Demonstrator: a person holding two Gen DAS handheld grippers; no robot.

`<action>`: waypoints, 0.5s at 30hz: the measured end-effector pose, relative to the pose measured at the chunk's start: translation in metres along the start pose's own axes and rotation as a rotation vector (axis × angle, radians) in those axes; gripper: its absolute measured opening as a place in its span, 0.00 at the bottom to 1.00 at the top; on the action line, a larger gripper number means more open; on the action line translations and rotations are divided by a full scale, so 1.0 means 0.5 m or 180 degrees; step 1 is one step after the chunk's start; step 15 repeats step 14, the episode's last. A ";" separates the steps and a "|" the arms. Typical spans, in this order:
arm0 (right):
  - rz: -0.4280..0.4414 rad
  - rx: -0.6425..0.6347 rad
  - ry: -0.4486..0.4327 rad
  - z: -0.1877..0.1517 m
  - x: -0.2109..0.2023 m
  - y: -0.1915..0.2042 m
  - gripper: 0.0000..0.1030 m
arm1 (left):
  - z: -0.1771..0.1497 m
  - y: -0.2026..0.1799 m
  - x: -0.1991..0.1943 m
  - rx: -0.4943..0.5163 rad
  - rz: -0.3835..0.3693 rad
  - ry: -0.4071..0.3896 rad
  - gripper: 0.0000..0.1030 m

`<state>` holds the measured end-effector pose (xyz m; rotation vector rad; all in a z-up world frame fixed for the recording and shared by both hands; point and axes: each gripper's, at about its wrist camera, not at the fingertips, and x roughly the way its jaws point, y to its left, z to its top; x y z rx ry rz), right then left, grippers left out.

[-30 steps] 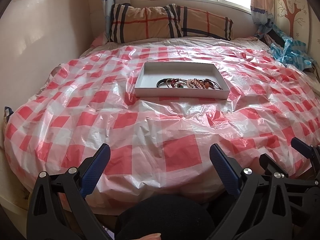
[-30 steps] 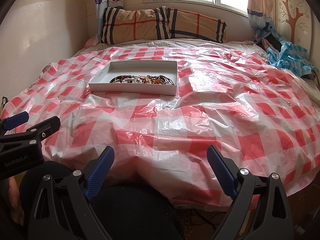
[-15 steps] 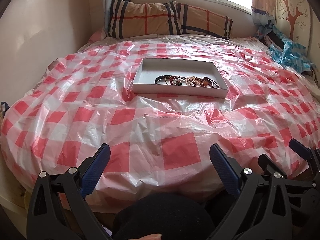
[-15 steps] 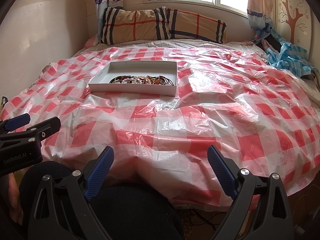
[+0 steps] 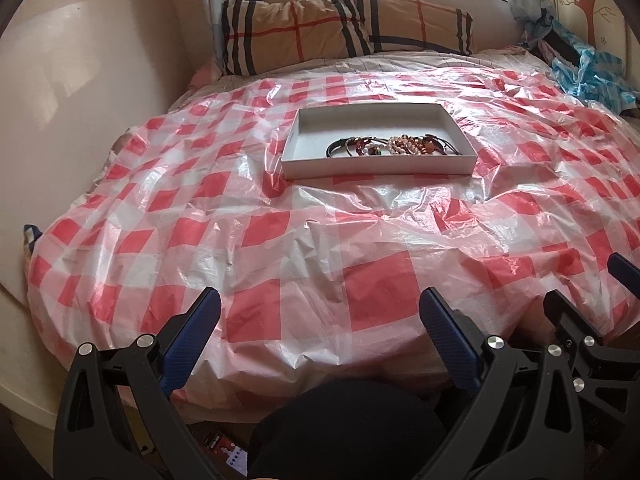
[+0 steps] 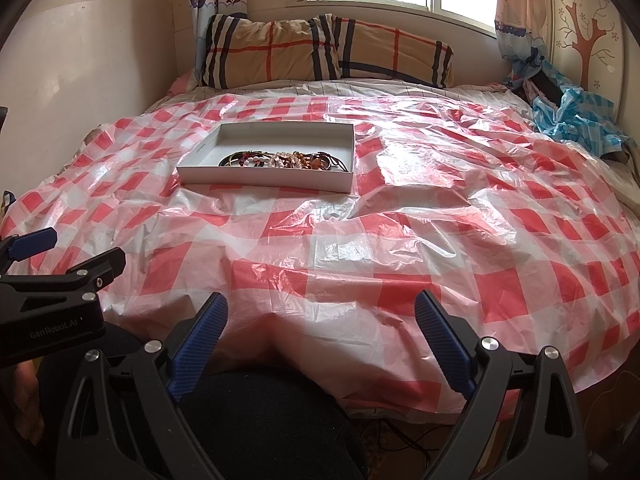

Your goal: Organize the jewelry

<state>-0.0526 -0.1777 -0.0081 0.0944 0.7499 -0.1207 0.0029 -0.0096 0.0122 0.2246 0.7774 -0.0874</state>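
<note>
A white tray (image 5: 378,168) sits in the upper middle of the left wrist frame on a bed covered with red-and-white checked plastic sheet (image 5: 320,240); a tangle of beaded jewelry (image 5: 394,146) lies along the tray's near side. The left gripper (image 5: 320,320) and right gripper (image 6: 320,320) hover at the bottom of their frames, well apart from the tray, fingers (image 6: 198,344) spread wide and holding nothing. Plaid pillows (image 6: 328,50) lean below the window at top.
</note>
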 end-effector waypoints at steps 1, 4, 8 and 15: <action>-0.0001 -0.0001 -0.0002 0.000 0.000 -0.001 0.88 | -0.002 0.001 -0.008 -0.0008 0.0011 -0.0071 0.93; 0.0001 0.0000 0.0002 0.000 0.000 0.000 0.88 | -0.002 0.003 -0.012 -0.0006 0.0016 -0.0110 0.93; -0.0001 0.0001 -0.0004 0.000 0.000 -0.001 0.88 | -0.001 0.005 -0.008 -0.0043 0.0000 -0.0062 0.93; -0.0002 0.0002 -0.0013 0.003 0.000 -0.009 0.90 | -0.003 0.010 -0.010 -0.0089 -0.0030 -0.0100 0.93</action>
